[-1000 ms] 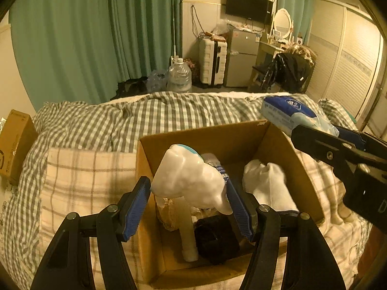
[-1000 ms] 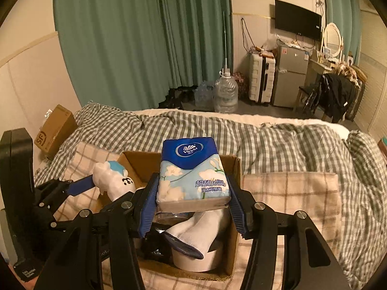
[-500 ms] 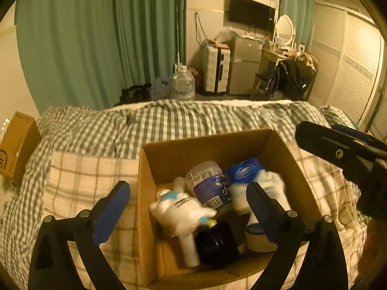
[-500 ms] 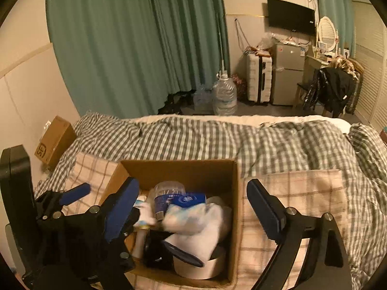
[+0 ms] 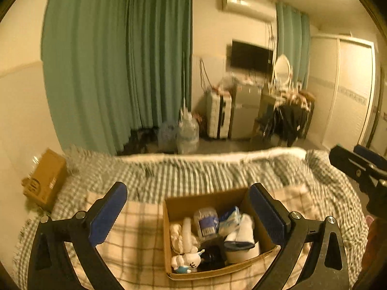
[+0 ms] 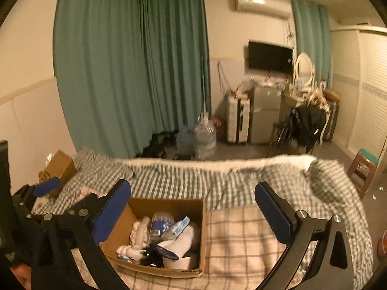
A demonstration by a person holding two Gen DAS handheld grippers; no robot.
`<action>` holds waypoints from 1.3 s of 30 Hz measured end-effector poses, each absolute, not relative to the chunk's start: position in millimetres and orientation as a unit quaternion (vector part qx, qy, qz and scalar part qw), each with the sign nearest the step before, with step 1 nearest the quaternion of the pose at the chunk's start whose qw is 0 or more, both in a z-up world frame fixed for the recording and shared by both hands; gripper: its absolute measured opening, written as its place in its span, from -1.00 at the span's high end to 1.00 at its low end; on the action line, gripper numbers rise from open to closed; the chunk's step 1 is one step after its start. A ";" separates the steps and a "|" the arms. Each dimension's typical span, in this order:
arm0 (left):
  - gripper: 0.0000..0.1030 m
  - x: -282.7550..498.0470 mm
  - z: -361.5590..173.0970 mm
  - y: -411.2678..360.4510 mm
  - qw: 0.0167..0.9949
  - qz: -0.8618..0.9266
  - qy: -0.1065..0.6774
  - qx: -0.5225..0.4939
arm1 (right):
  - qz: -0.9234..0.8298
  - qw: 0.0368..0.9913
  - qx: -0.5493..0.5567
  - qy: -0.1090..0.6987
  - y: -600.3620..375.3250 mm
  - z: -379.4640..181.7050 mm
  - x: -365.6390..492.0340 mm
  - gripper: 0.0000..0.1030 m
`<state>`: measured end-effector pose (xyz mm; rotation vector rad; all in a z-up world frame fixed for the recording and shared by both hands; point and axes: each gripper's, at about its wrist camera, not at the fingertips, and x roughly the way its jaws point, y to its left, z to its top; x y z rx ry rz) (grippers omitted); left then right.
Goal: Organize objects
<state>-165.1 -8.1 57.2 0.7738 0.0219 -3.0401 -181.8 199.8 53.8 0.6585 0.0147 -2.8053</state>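
Both tongs (image 5: 187,213) (image 6: 192,211) hang spread, empty, above the box (image 5: 262,257); its soft, light tissue pack (image 5: 229,220) suits a gentle side pinch.

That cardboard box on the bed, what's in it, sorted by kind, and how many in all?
In the cardboard box, as far as visible:
Plush toys: 1
Plastic bottles: 1
Tissue packs: 1
White socks: 1
Black objects, unclear: 1
Pale items along the left wall, blurred: uncounted
Total counted: 5

Cardboard box (image 5: 258,246) packed full; open plaid blanket (image 6: 244,236) lies just beside it.
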 end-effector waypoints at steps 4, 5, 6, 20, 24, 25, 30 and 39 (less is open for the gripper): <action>-1.00 -138.3 76.9 -10.0 0.012 -0.977 -0.002 0.213 | -0.972 0.128 0.195 0.005 205.9 73.1 -152.3 -0.99; -1.00 -131.9 78.3 -9.8 0.016 -0.978 -0.005 0.207 | -0.974 0.126 0.190 0.005 207.2 74.0 -146.6 -0.99; -1.00 -127.3 78.5 -9.5 0.016 -0.979 -0.006 0.204 | -0.975 0.122 0.186 0.006 208.4 73.9 -140.7 -0.99; -1.00 -113.4 -13.9 -12.4 0.085 -0.970 0.008 0.227 | -0.974 0.086 0.205 0.048 215.0 -14.4 -133.6 -0.99; -1.00 -120.3 -41.4 -10.9 0.080 -0.965 0.012 0.248 | -0.972 0.083 0.215 0.050 214.9 -40.8 -142.1 -0.99; -1.00 -123.7 -47.2 -10.4 0.081 -0.963 0.010 0.257 | -0.970 0.087 0.222 0.048 216.2 -47.9 -144.6 -0.99; -1.00 -133.5 -66.4 -8.0 0.072 -0.958 0.008 0.279 | -0.960 0.083 0.260 0.058 213.1 -79.0 -162.8 -0.99; -1.00 -134.1 -70.3 -7.5 0.073 -0.958 0.006 0.279 | -0.957 0.098 0.266 0.054 208.0 -93.1 -166.6 -0.99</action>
